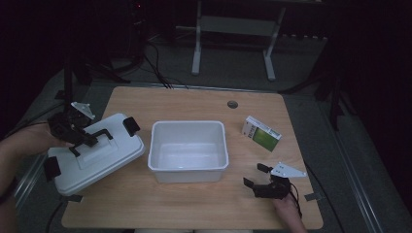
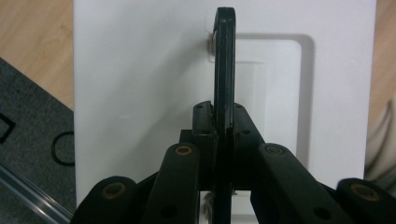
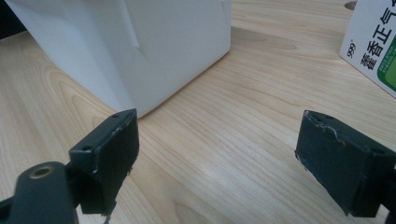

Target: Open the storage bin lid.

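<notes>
The lid (image 1: 94,158) lies left of the bin (image 1: 188,150), partly off the table (image 1: 194,104). My left gripper (image 1: 80,141) is clamped on its handle (image 2: 224,70); my right gripper (image 1: 257,175) rests right of the bin, jaws apart.

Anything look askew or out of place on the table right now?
The white lid sits skewed at the table's left edge, one corner past it, off the open white bin. That is handling, not a fault: the left tongs grip its black handle. The right tongs rest open. The green-and-white box lies undisturbed.
</notes>
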Demonstrator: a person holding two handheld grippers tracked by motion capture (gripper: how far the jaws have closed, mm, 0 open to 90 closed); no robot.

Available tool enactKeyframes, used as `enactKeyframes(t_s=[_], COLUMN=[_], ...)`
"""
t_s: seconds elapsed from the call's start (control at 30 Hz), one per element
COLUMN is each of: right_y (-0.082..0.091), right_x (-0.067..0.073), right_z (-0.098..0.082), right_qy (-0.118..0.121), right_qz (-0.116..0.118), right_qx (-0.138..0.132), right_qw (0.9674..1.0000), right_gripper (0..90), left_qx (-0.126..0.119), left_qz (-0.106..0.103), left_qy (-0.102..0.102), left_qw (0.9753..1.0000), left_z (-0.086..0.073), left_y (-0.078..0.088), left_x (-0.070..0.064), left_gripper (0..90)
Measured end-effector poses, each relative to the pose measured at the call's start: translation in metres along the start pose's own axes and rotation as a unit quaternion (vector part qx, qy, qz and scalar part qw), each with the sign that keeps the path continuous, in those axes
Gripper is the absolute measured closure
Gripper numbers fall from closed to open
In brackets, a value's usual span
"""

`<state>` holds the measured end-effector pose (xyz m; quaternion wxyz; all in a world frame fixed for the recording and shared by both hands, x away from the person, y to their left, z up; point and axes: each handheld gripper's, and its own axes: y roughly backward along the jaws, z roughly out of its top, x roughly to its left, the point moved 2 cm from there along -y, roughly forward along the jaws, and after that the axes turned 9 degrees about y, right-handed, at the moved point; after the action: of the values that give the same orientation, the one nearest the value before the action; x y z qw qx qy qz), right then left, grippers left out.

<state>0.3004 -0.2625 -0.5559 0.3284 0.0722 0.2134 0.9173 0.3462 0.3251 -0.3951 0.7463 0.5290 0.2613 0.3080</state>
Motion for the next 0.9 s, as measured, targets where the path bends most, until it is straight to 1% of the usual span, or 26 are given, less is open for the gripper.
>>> enactKeyframes(t_s=[0.07,0.1,0.17,0.27,0.4,0.47,0.53,0.57,0.63,0.67,0.77,0.8,0.87,0.9], right_y=[0.0,0.0,0.0,0.0,0.0,0.0,0.0,0.0,0.0,0.0,0.0,0.0,0.0,0.0], right_x=[0.0,0.0,0.001,0.001,0.001,0.0,0.0,0.0,0.0,0.0,0.0,0.0,0.0,0.0], right_z=[0.0,0.0,0.0,0.0,0.0,0.0,0.0,0.0,0.0,0.0,0.0,0.0,0.0,0.0], right_qy=[0.0,0.001,0.002,0.002,0.001,0.001,0.001,0.001,0.0,0.0,-0.001,-0.001,-0.001,-0.001], right_qz=[0.0,0.0,0.0,0.001,0.0,0.001,0.001,0.001,0.001,0.002,0.002,0.002,0.002,0.002], right_qx=[-0.001,-0.001,0.0,-0.001,-0.002,-0.002,-0.003,-0.003,-0.002,-0.002,-0.003,-0.003,-0.003,-0.003], right_qw=[1.0,1.0,1.0,1.0,1.0,1.0,1.0,1.0,1.0,1.0,1.0,1.0,1.0,1.0], right_gripper=[13.1,13.0,13.0,13.1,13.1,13.0,13.0,13.1,13.1,13.1,13.0,13.1,13.0,13.1], left_qx=[0.001,0.002,0.001,0.0,0.007,0.008,0.008,0.011,0.012,0.01,0.01,0.013,0.017,0.019], left_qz=[0.003,0.002,0.005,0.001,-0.004,-0.006,-0.006,-0.005,-0.006,-0.008,-0.013,-0.014,-0.018,-0.016], left_qy=[-0.001,0.004,0.005,0.012,0.022,0.024,0.024,0.029,0.03,0.035,0.036,0.034,0.037,0.037], left_qw=[1.0,1.0,1.0,0.9999,0.9997,0.9997,0.9997,0.9995,0.9995,0.9993,0.9992,0.9992,0.999,0.999], left_z=[-0.002,-0.003,-0.003,-0.003,-0.001,-0.001,-0.001,0.0,0.001,0.002,0.002,0.003,0.003,0.004], left_y=[-0.007,-0.013,-0.021,-0.034,-0.053,-0.062,-0.062,-0.073,-0.08,-0.083,-0.091,-0.093,-0.098,-0.1], left_x=[0.002,0.002,0.004,0.007,0.011,0.012,0.012,0.013,0.014,0.014,0.013,0.012,0.011,0.01], left_gripper=[83.6,83.6,83.6,83.6,83.6,83.6,83.6,83.6,83.6,83.6,83.5,83.5,83.5,83.5])
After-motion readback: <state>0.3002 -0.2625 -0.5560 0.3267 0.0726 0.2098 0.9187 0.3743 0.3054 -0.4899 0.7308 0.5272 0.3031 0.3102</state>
